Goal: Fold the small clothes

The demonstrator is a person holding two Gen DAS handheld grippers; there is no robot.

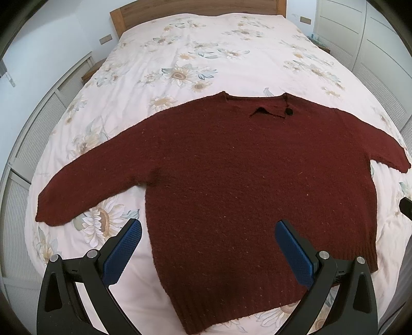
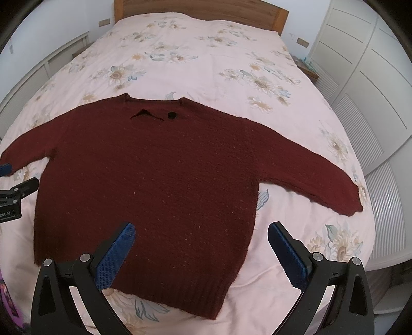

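Observation:
A dark red knit sweater (image 1: 244, 180) (image 2: 154, 175) lies flat on the bed, neck toward the headboard, both sleeves spread outward. A black button (image 1: 289, 111) (image 2: 172, 115) sits near the collar. My left gripper (image 1: 208, 229) hovers open above the sweater's lower left part, blue pads (image 1: 123, 252) wide apart, nothing between them. My right gripper (image 2: 200, 230) hangs open over the lower right part, its blue pads (image 2: 116, 255) also empty. The left gripper's black body (image 2: 15, 198) shows at the left edge of the right wrist view.
The bed carries a pale pink floral cover (image 1: 206, 51) (image 2: 206, 51), with a wooden headboard (image 1: 198, 7) (image 2: 200, 10) at the far end. White louvred cupboards (image 2: 373, 90) stand along the right and white panels (image 1: 38, 116) along the left. Small bedside tables (image 2: 306, 67) flank the headboard.

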